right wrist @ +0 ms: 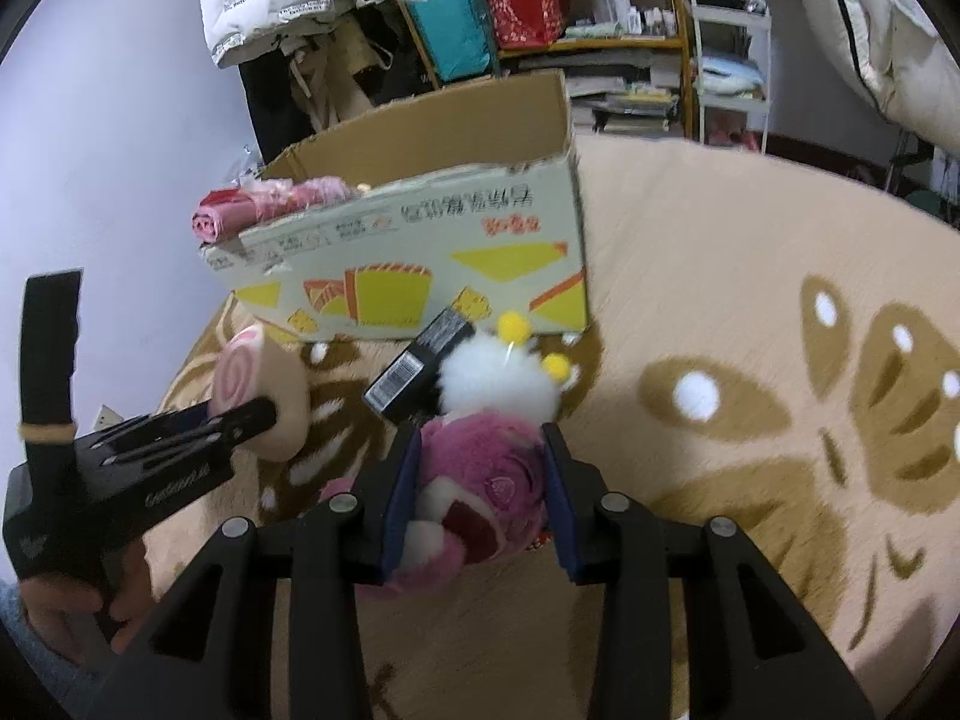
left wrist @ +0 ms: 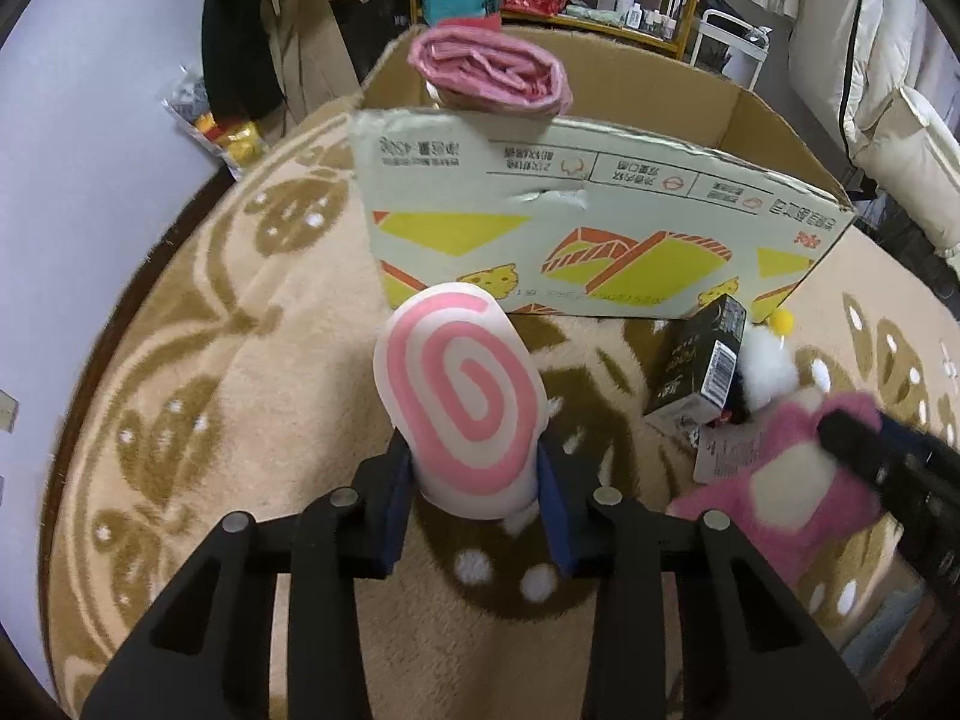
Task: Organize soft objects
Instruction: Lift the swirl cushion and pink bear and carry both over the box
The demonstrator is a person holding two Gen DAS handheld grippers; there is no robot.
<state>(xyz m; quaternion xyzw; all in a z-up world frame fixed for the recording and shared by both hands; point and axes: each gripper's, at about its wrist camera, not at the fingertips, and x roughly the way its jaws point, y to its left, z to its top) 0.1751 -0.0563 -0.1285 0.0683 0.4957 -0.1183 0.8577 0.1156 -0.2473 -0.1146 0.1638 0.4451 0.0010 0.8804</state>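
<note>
Left wrist view, far left: patterned beige rug (left wrist: 180, 312), bare apart from its brown leaf motifs. My left gripper (left wrist: 474, 498) is clamped on the lower end of the spiral plush (left wrist: 465, 402), a white cushion-like toy with a pink swirl face, its blue pads (left wrist: 393, 504) pressing both flanks. The toy stands up from the jaws, just in front of the cardboard box (left wrist: 600, 228). I judge it light and springy; the low hold gives a firm purchase but lets the top flop, so a mid-body grip would carry it more steadily.

Behind, a rolled pink cloth (left wrist: 489, 75) rests on the box's near rim at its left corner.

Centre right: a small black carton (left wrist: 702, 372) lies tilted on the rug, touching a white fluffy toy (left wrist: 768, 372) with yellow pom-poms.

Right wrist view: my right gripper (right wrist: 480, 480) is clamped on the pink plush bear (right wrist: 480, 474) across its head, the pile bulging between the pads. I judge it soft, compressible and unlikely to slip; the head is the bulkiest part and a sound hold.

The box stands open-topped, near both toys, as the likely destination.
</note>
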